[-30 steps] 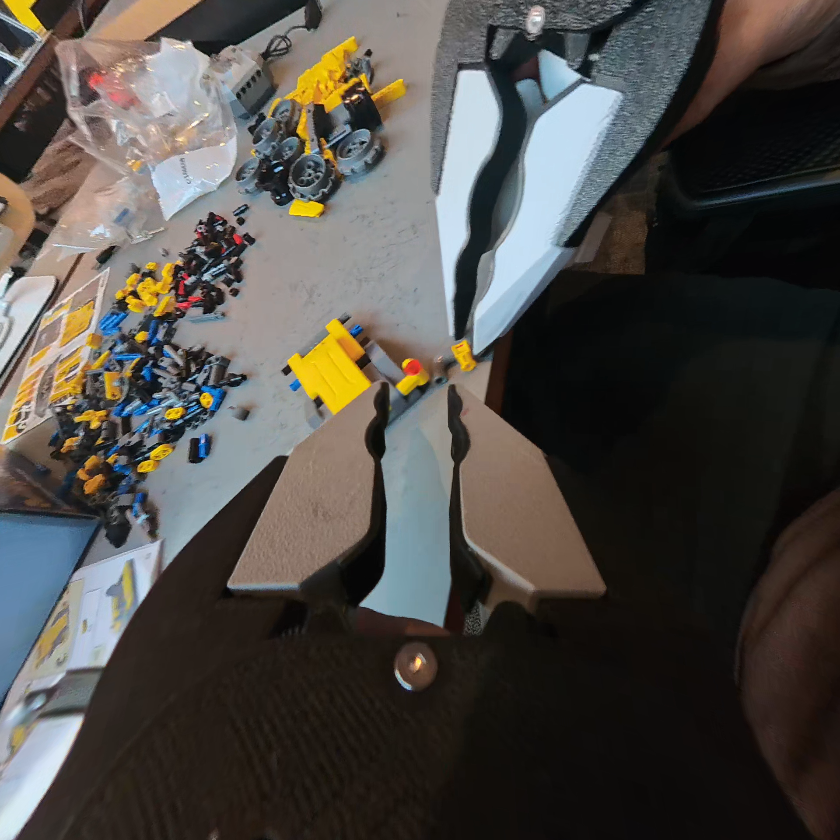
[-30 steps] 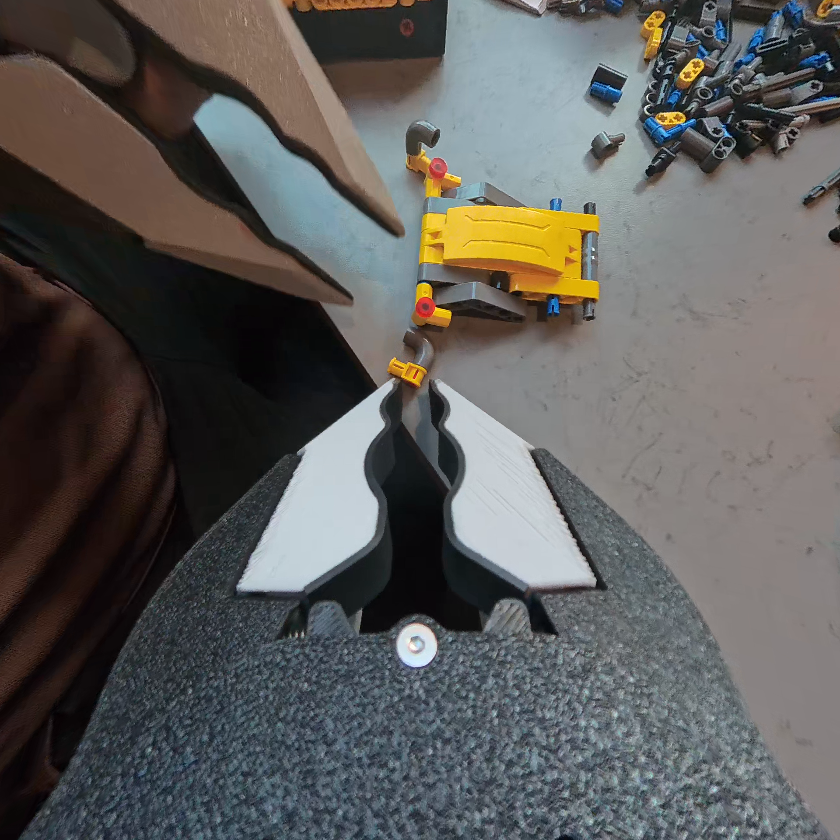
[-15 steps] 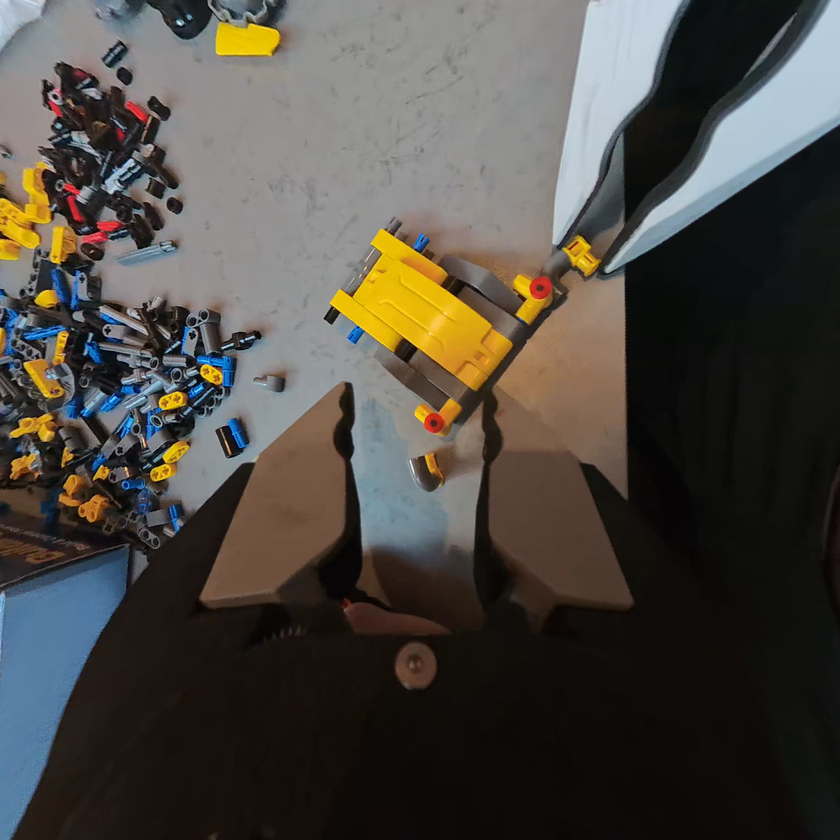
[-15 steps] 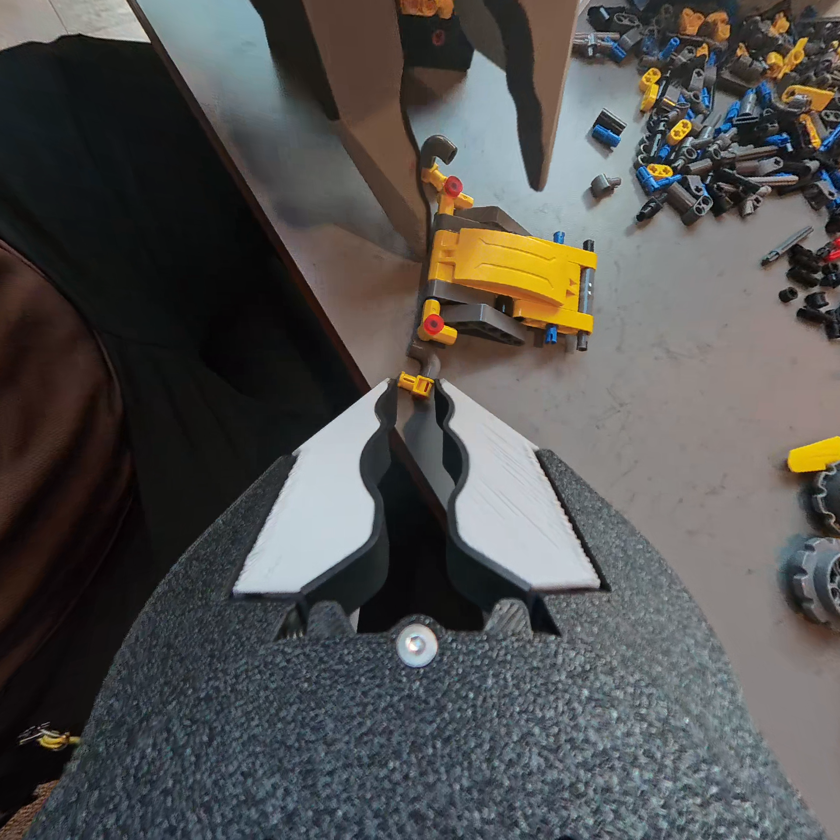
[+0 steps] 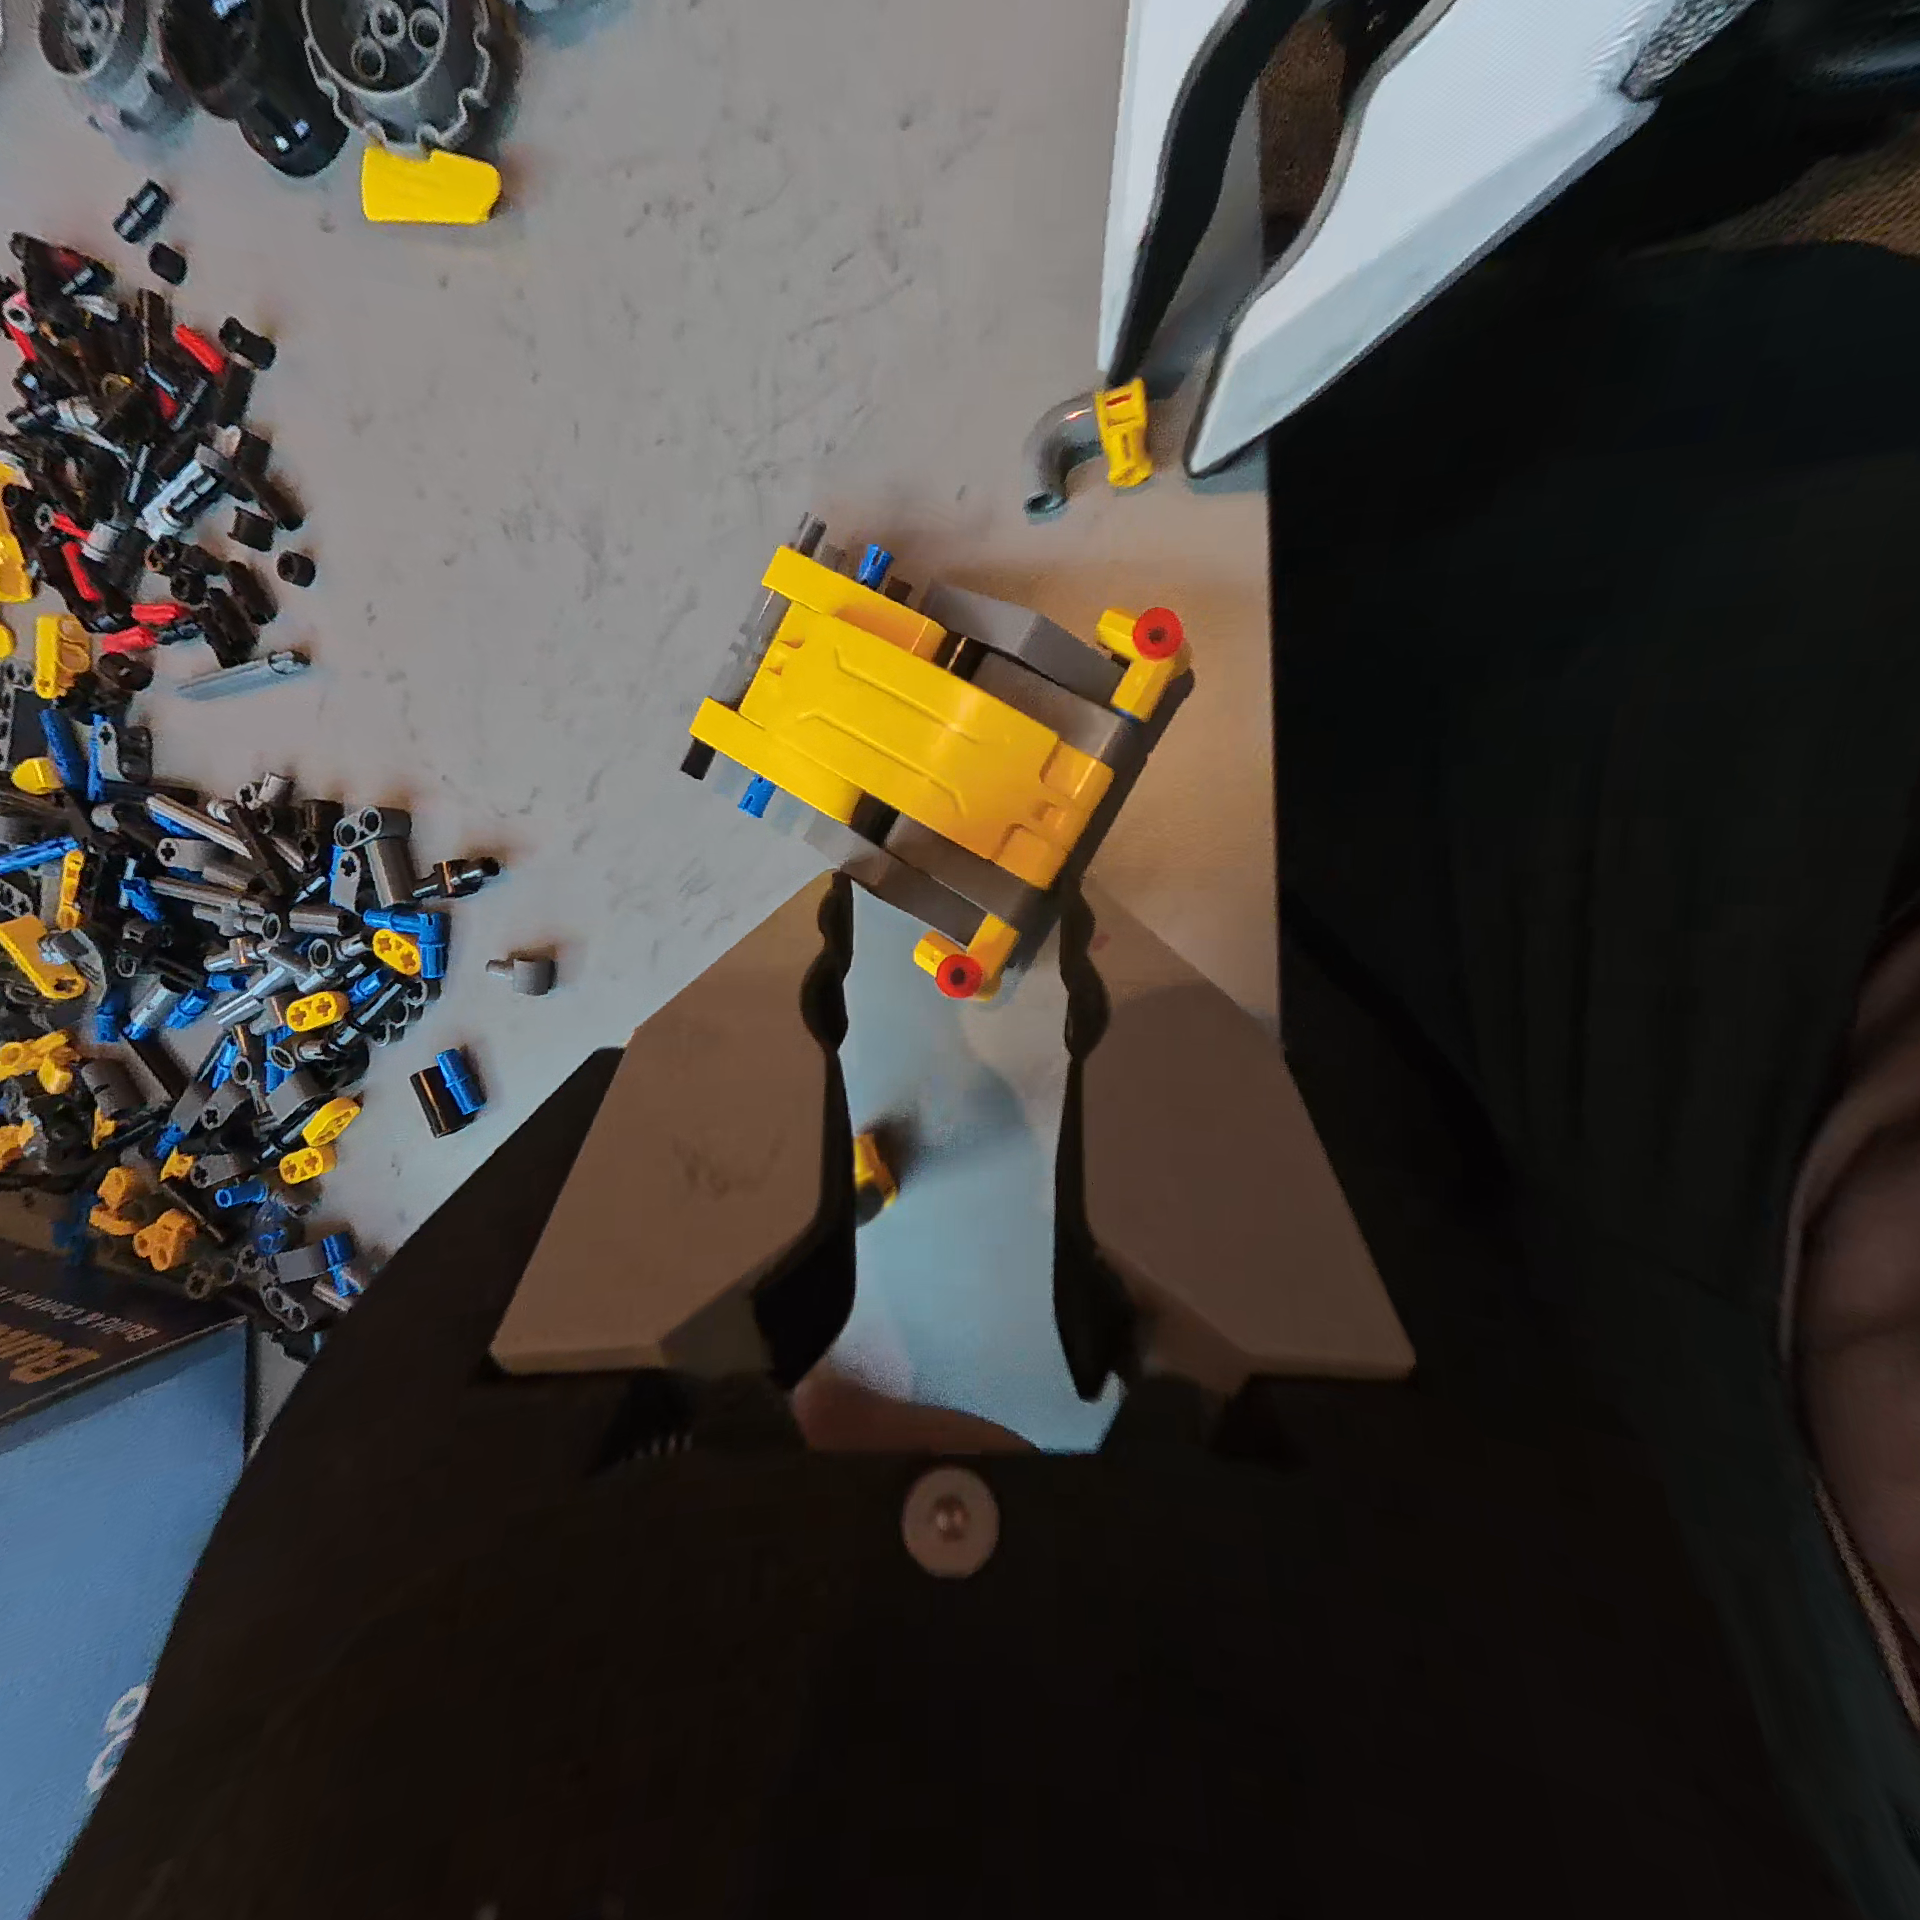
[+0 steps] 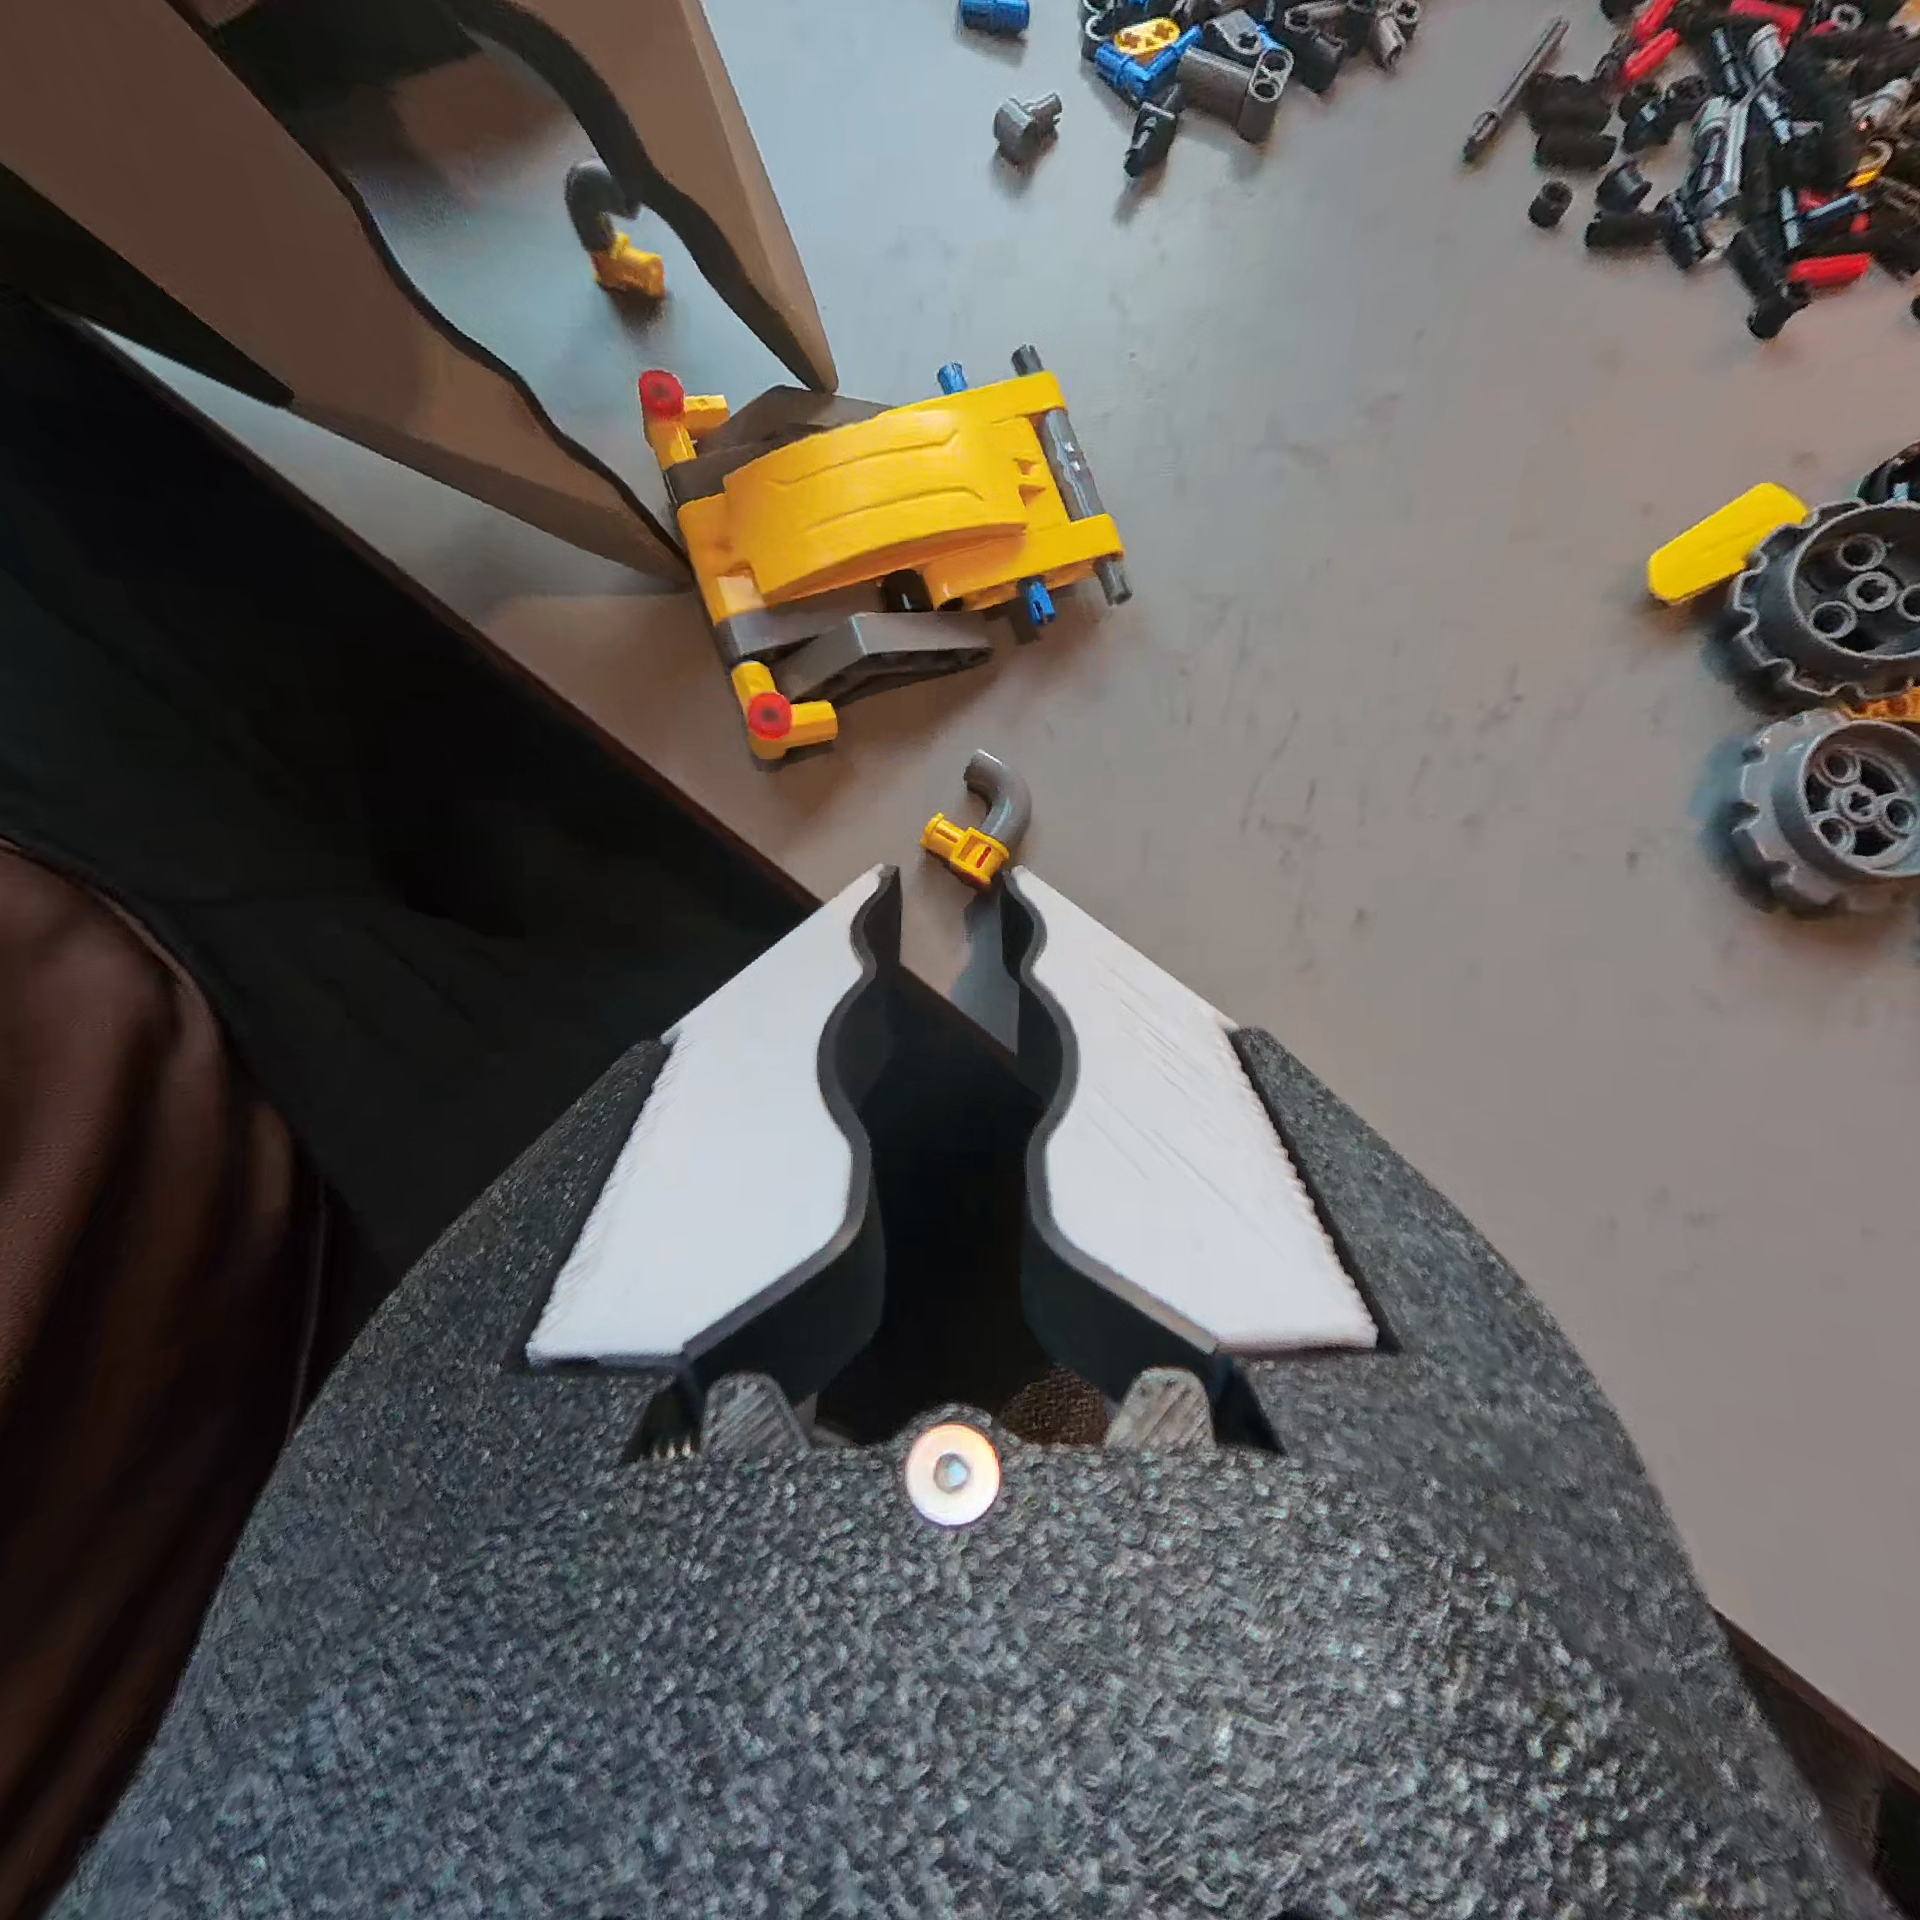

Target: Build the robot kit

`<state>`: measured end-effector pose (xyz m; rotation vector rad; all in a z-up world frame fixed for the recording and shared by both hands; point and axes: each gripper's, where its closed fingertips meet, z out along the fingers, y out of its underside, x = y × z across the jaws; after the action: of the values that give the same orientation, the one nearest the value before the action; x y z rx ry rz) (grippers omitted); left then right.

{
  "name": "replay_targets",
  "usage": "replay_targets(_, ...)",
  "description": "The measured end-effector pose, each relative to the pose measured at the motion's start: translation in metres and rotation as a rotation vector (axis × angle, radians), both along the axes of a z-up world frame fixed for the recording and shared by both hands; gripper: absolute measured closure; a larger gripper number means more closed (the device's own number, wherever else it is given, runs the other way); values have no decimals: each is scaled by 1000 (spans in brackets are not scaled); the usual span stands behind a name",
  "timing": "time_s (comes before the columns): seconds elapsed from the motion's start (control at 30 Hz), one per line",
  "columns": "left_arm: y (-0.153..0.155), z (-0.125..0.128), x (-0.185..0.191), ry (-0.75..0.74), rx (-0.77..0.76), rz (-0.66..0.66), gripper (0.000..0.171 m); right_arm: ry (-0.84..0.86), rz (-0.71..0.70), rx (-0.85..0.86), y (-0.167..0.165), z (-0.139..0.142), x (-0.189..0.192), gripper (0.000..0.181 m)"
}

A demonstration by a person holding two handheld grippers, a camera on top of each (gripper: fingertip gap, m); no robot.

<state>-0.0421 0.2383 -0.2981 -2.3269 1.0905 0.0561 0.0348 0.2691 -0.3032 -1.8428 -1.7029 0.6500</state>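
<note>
So our left gripper point(image 5: 945, 914) has its jaws spread wide and sits right at the near end of the yellow and grey brick assembly point(image 5: 914, 748), which lies flat on the grey counter point(image 5: 644, 436) close to its edge; the jaws look like they bracket the assembly's corner with the red-capped yellow connector point(image 5: 961, 966), one tip seemingly touching the grey beam, but they aren't clamped on anything. Between the jaws, further back, there's a little yellow piece point(image 5: 873, 1164) lying loose on the counter. Our right gripper point(image 6: 945, 883) has its jaws parted just a bit and empty, with the small grey elbow with a yellow connector point(image 6: 977, 831) just beyond the tips, not pinched. Handling-wise, we'd guess the assembly is light, rigid plastic, kinda slick on those smooth curved yellow panels, and since it's clicked together from pins and beams, the skinny bits (blue pins point(image 5: 873, 566), the red-capped arms) could pop off if squeezed or levered. Best grab looks like across the flat grey beams on its sides, not the curved top. The elbow piece is tiny and featherlight, likely to skitter or twist away, so pinching across the yellow connector block seems safer than the round grey tube. Off to the side there's a pile of loose small parts point(image 5: 187, 935), some grey wheels point(image 6: 1829, 727) and a loose yellow panel point(image 5: 431, 187), all well apart from both grippers.
</note>
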Motion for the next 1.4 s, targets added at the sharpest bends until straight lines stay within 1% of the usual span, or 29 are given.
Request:
replay_targets(0.07,-4,0,5,-11,15,-7,135,9,16,-2,-5,2,1,161)
replay_targets(0.17,-3,7,1,2,69,29,122,26,58,-6,-10,5,5,161)
replay_targets(0.23,0,19,1,6,148,25,121,19,111,82,-4,8,9,161)
replay_targets(0.3,0,26,6,1,182,-20,123,24,197,173,0,13,11,161)
replay_targets(0.33,1,25,6,14,176,-23,122,39,242,210,1,16,10,161)
replay_targets(0.37,3,22,4,29,156,-18,117,42,287,236,2,16,10,159)
replay_targets(0.4,4,18,4,29,129,-15,109,34,329,250,2,13,10,153)
replay_targets(0.43,5,14,6,4,103,-7,101,29,355,258,5,12,8,147)
replay_targets(0.5,0,7,17,-111,-3,-13,89,51,410,205,3,12,4,143)
replay_targets(0.53,2,6,16,-135,-27,-2,89,74,436,150,1,14,1,141)
replay_targets(0.57,6,5,12,-120,-24,10,90,89,460,88,-1,15,-1,141)
replay_targets(0.63,10,5,4,-77,-16,4,99,101,487,22,4,16,-4,141)
replay_targets(0.73,7,-1,4,-64,-58,-7,102,96,529,-15,9,11,-7,141)
replay_targets(0.87,6,-3,7,-109,-76,-2,109,71,555,-30,10,1,-10,146)
replay_targets(0.93,5,-4,10,-145,-90,-1,117,78,565,-41,6,0,-11,151)
replay_targets(1.07,7,-4,13,-184,-79,15,120,77,544,-58,2,-1,-12,158)
replay_targets(1.27,9,-4,14,-229,-57,59,120,75,451,-46,-1,0,-10,159)
replay_targets(1.4,10,-2,15,-323,-82,115,120,102,395,-66,-4,0,-12,159)
